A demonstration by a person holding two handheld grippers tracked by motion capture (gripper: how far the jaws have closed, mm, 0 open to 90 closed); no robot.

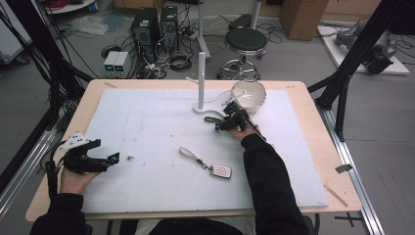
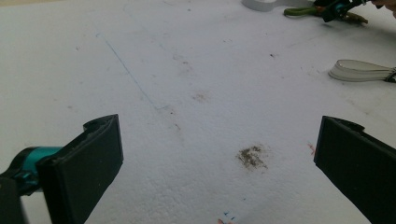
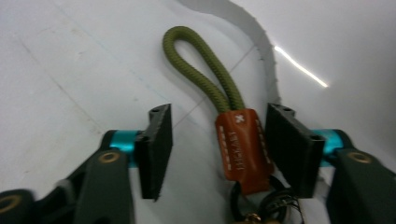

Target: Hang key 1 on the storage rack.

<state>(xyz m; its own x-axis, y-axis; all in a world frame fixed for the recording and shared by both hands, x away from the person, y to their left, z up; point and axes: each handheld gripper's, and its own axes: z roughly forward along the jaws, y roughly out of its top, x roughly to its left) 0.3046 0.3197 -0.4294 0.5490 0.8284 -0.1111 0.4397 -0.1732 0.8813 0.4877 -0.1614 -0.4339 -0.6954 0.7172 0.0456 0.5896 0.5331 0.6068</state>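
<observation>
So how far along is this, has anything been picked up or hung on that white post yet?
Nothing looks finished: the white post is bare. In hand: the right hand-held gripper has its jaws open around the brown leather tab of the green rope keychain, which lies on the table, not yet gripped. Left: the white key fob lies untouched mid-table, and the left hand-held gripper is open and idle.

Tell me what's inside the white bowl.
In the high view the bowl looks empty: pale inner wall with a bright glare. Its near inside is covered by the rim and the right gripper, so something small lying there cannot be ruled out.
</observation>
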